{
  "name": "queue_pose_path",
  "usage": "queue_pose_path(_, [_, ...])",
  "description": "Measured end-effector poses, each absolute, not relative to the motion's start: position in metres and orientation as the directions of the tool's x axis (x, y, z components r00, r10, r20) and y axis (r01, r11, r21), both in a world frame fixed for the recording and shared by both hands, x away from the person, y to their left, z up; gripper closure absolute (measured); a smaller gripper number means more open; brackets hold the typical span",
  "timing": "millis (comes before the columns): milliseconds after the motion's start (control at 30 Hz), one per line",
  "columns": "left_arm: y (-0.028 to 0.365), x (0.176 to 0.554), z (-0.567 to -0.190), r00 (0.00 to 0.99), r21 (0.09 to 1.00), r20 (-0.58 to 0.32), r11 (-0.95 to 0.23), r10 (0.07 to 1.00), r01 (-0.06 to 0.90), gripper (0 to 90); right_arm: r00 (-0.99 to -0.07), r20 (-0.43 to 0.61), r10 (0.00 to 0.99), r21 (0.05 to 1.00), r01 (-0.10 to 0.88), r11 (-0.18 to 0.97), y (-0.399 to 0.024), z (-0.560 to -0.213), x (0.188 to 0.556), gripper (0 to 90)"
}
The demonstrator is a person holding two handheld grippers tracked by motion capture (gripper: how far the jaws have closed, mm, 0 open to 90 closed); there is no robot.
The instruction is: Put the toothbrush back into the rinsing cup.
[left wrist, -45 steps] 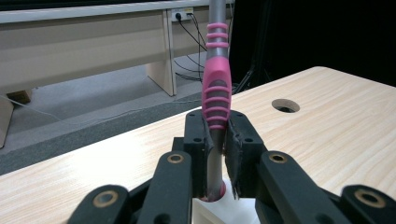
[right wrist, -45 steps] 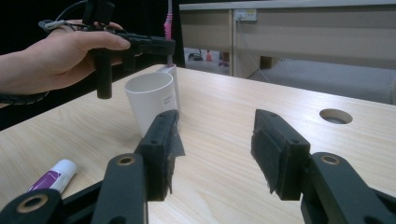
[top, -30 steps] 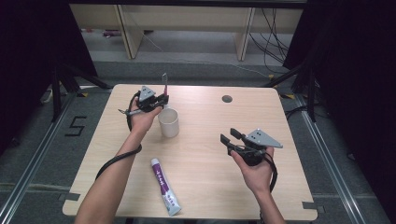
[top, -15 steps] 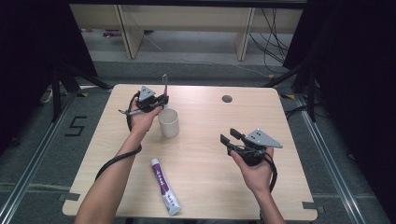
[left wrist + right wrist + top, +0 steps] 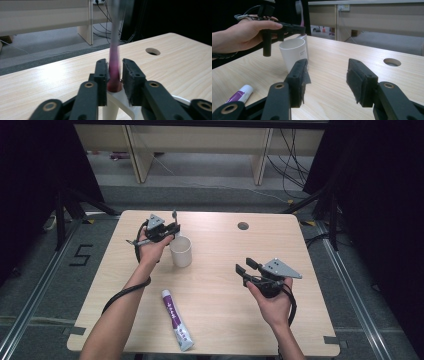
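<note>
We look down on a light wooden table [image 5: 220, 320] where a person holds a two-jaw gripper in each hand.

Little writing can be read. Small dark print sits on the side of the white cup [image 5: 292, 53] in the right gripper view, too small for us to make out. The toothpaste tube [image 5: 176, 320], white with a purple label, carries print that is likewise unreadable from above. On the floor to the left of the table a dark marking shaped like a "5" [image 5: 80, 255] shows.

The white cup [image 5: 181, 251] stands upright on the far left part of the table. From the right gripper view its inside looks pale; we cannot tell whether anything lies in it. Above its far rim the left gripper [image 5: 170, 229] has a toothbrush [image 5: 114, 62] standing upright between its pads; the handle is pinkish purple and blurred in the left gripper view. The jaws have just been opening, with narrow gaps showing beside the handle, so they look loosened rather than clamped.

The right gripper [image 5: 246, 266] hangs over the right part of the table, well apart from the cup, jaws spread wide with nothing between them.

The toothpaste tube lies flat near the front edge, between the two forearms.
</note>
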State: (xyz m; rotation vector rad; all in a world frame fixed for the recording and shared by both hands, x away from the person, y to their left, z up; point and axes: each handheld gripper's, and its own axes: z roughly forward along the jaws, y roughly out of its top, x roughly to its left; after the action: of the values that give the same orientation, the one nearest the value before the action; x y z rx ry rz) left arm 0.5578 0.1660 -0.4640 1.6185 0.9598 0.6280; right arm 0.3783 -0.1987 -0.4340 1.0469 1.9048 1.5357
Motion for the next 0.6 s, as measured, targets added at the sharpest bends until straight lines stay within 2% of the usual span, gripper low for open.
queue_pose_path(333, [0.1665,0.5531,-0.4569,0.526,0.96,-0.114,-0.043,0.843,0.277,59.3,-0.597,0.12,0.793,0.956,0.284,0.069,-0.1964,-0.4347,0.3779,51.1])
queue_pose_path(500, [0.1676,0.551,-0.4548,0.516,0.958,-0.121,-0.037,0.848,0.286,51.7,-0.592,0.081,0.802,0.962,0.256,0.092,-0.1984,-0.4341,0.3789,51.1])
queue_pose_path(600, [0.1689,0.55,-0.4545,0.515,0.953,-0.137,-0.03,0.846,0.302,47.3,-0.597,0.118,0.794,0.957,0.282,0.07,-0.1968,-0.4345,0.3782,51.1])
